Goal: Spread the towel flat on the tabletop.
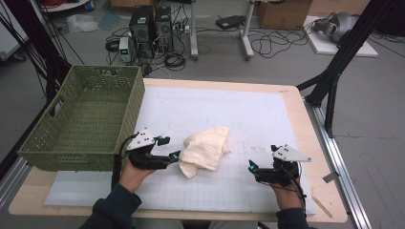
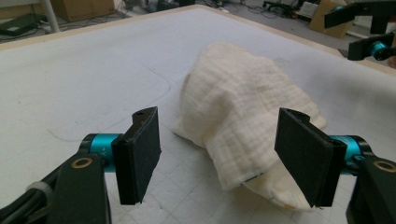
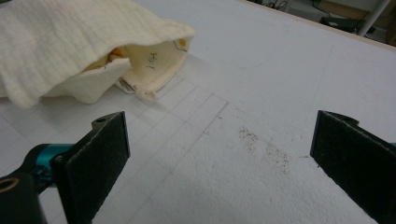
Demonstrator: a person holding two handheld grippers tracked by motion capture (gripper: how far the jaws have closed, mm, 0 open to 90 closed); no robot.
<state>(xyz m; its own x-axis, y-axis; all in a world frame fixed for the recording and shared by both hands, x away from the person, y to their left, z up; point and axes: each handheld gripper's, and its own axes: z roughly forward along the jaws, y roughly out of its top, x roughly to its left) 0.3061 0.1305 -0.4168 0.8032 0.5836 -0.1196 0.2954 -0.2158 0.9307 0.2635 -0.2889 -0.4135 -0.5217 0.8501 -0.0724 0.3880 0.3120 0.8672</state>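
A crumpled cream cloth (image 1: 205, 150) lies on the white gridded mat (image 1: 239, 109) near the table's front middle. My left gripper (image 1: 174, 155) sits at the cloth's left end, low over the mat. In the left gripper view the cloth (image 2: 238, 107) reaches between the jaws of my left gripper (image 2: 219, 126). The near corner lies against the right pad (image 2: 303, 158), the left pad stands apart, and the jaws are open. My right gripper (image 1: 251, 167) rests to the cloth's right, open over bare mat. The right gripper view shows the cloth (image 3: 70, 42) ahead and to the left of my right gripper (image 3: 219, 135).
A green woven basket (image 1: 67, 160) with nothing in it stands at the table's left, just behind the left hand. A patch of dark specks (image 3: 266, 147) marks the mat between the right jaws. The wooden table edge (image 1: 305, 143) runs along the right.
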